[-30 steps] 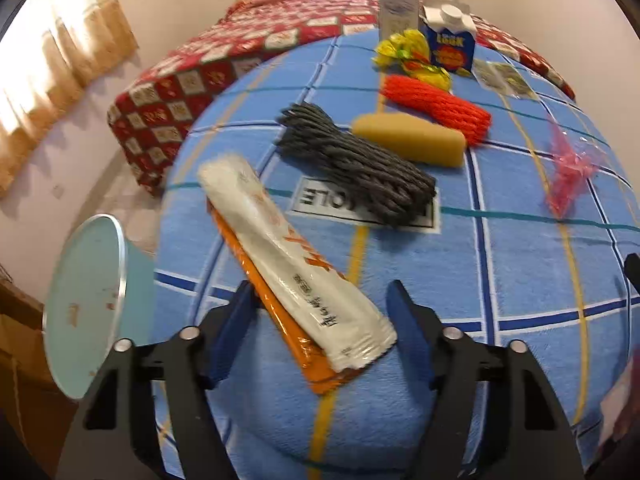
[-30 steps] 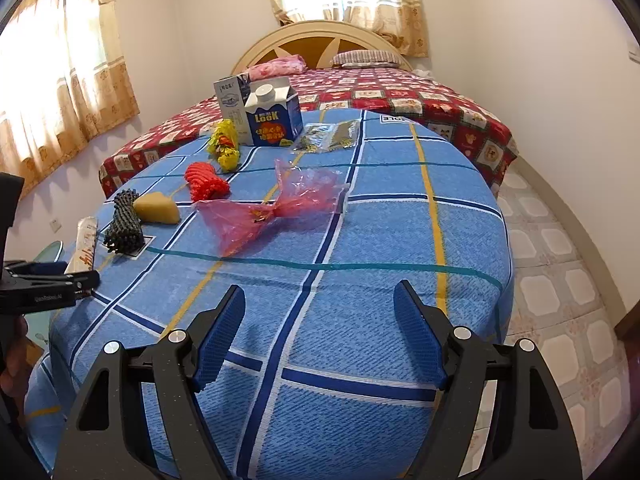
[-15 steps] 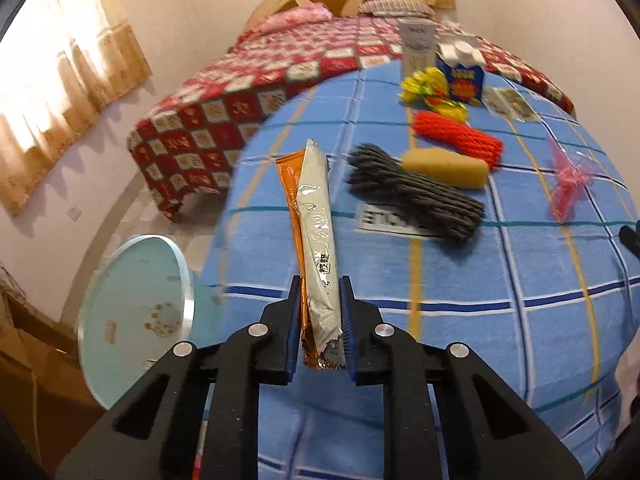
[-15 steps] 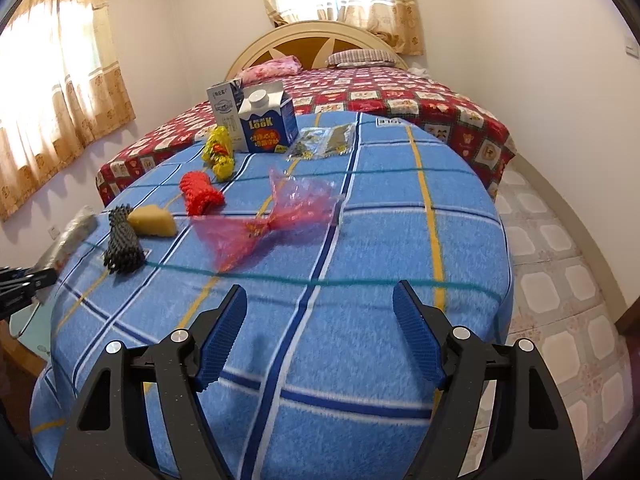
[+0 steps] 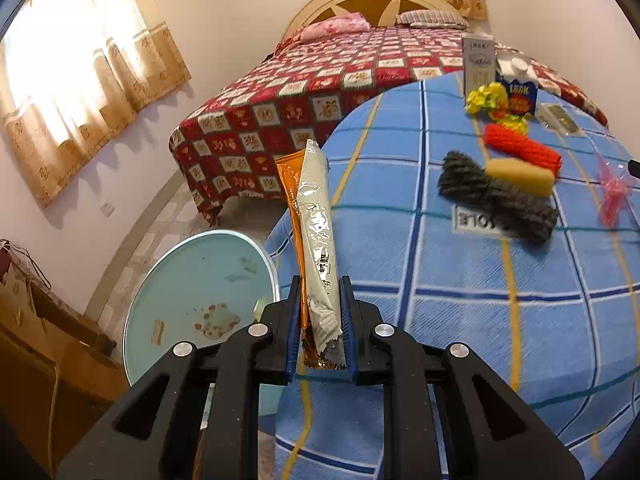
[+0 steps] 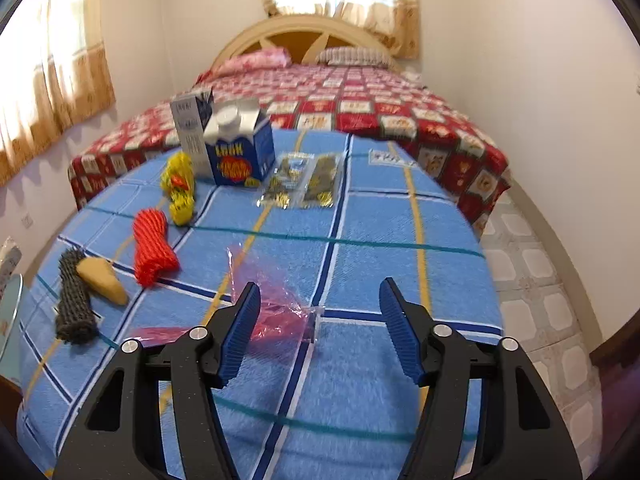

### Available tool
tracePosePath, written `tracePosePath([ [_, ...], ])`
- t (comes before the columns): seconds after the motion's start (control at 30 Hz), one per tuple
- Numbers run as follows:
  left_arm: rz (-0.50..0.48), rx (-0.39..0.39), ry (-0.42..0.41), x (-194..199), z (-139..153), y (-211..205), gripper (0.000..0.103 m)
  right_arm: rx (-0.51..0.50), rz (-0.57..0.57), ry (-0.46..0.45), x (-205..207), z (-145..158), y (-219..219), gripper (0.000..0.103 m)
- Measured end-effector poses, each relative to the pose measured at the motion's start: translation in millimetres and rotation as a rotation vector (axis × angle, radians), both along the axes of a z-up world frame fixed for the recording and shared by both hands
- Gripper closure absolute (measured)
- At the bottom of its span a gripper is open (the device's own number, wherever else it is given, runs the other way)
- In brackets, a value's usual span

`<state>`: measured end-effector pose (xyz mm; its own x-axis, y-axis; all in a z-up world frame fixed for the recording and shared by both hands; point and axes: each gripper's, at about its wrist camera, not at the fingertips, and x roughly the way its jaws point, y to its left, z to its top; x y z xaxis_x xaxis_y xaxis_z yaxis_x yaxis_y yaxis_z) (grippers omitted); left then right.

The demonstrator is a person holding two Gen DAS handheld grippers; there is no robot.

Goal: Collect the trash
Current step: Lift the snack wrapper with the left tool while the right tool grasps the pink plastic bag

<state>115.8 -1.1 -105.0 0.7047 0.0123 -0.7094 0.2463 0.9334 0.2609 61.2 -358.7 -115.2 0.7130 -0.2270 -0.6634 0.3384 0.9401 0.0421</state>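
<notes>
At the left edge of the desk (image 5: pixel 460 312), the left gripper (image 5: pixel 320 320) has its jaws clamped on two long wrappers (image 5: pixel 316 232), one silvery and one orange, pinched together near their lower ends so that they stand up almost straight and clear of the blue checked cloth. Just beside that edge and lower down sits the pale blue bin (image 5: pixel 200 292), its mouth open with a few scraps inside. The step in hand looks to be carrying the wrappers over the bin and dropping them.

To do it well, I would bring the jaws fully over the middle of the bin's mouth before letting go, since the wrappers are long and light and may tip against the rim or slide out onto the floor. Tilting them so the free ends point down into the bin should help both fall together; the orange one is partly hidden behind the silvery one and might cling to a jaw.

The right gripper (image 6: pixel 320 328) hangs over the near edge of the desk with its jaws wide apart and holding nothing, and a crumpled pink plastic bag (image 6: pixel 280 312) lies on the cloth just ahead of them, likely the next pick.
</notes>
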Motion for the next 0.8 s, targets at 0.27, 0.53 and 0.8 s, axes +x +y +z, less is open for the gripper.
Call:
tracePosePath([
  [0.27,0.01,0.006,0.004,-0.6,-1.8,15.1,0.085,0.062,0.112,0.091,3.5,-15.7,11.7,0.093],
  [0.53,0.018,0.013,-0.038,-7.8,13.2,26.2,0.085,0.092,0.129,-0.036,-16.1,16.0,36.6,0.096],
  [0.8,0.067,0.034,-0.059,-7.5,16.9,51.3,0.085,0.066,0.208,-0.109,-2.8,49.9,84.2,0.096],
])
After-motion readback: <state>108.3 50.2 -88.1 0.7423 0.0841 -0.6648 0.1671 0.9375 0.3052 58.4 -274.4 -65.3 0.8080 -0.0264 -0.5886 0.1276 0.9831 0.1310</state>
